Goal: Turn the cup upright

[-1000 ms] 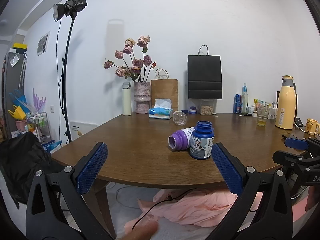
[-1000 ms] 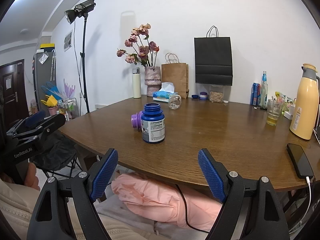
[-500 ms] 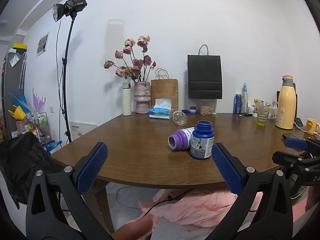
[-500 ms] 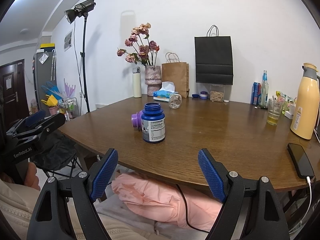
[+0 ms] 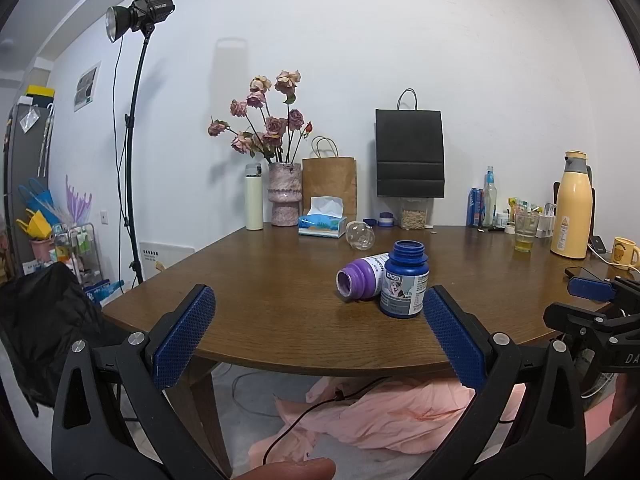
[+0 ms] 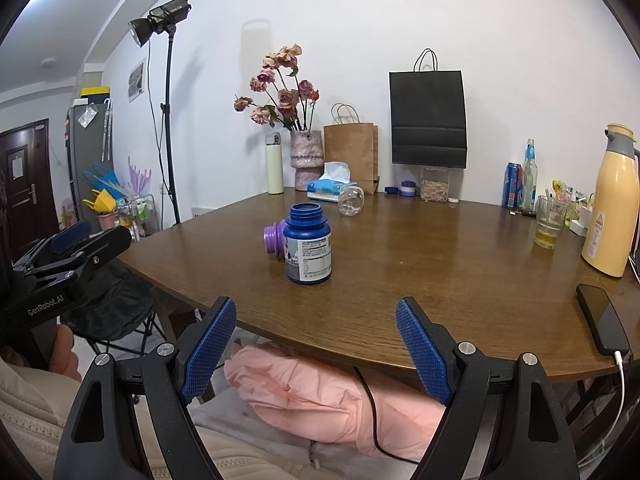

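Both pairs of fingers stand spread wide and empty: the left gripper [image 5: 318, 334] and the right gripper [image 6: 316, 350] hang off the near edge of the table [image 5: 280, 280], well short of anything. The reach has not begun. The likely target is the purple bottle [image 5: 362, 283], on its side and touching the upright blue bottle [image 5: 404, 280]. Its long axis lies flat, open mouth toward the left gripper. A clear glass jar [image 5: 361, 235] also lies tipped farther back. Next comes an approach to the purple bottle without knocking the blue one.

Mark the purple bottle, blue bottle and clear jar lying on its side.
purple bottle [image 5: 357, 282]: left wrist view, purple side near its open mouth.
blue bottle [image 6: 307, 253]: right wrist view, label.
clear jar [image 5: 361, 235]: left wrist view, glass body.
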A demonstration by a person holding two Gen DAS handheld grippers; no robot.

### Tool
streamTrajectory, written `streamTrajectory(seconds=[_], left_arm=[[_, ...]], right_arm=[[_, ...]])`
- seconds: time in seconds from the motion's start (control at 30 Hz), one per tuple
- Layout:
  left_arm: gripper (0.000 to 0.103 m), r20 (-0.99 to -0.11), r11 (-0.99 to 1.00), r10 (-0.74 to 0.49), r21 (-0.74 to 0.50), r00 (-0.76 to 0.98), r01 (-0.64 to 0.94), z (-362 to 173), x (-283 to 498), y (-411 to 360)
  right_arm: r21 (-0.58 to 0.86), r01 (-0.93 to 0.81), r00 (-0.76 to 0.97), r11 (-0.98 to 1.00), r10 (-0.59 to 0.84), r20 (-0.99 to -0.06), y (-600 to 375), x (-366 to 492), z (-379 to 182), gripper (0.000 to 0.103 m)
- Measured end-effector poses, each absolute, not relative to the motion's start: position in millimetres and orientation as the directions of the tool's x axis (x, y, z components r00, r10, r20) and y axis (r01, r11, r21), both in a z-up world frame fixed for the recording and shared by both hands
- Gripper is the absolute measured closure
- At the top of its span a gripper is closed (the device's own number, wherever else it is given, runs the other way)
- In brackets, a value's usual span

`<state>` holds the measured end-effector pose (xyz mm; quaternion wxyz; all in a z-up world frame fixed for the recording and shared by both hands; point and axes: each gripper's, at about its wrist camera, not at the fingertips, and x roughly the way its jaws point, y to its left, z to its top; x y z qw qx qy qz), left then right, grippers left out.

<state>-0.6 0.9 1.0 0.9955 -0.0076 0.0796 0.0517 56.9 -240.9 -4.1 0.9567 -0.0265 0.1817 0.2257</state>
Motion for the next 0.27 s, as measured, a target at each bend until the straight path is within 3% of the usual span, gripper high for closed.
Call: streamTrajectory(seconds=[0.27], left_arm=[[0.0,-0.158,0.994,0.105,-0.007,0.982,-0.107,0.6,-0.8,1.2]], right_arm=[[0.031,-0.442,0.832,0.897,0.422,-0.359,-240.7,57.1,-4.7,0.017]])
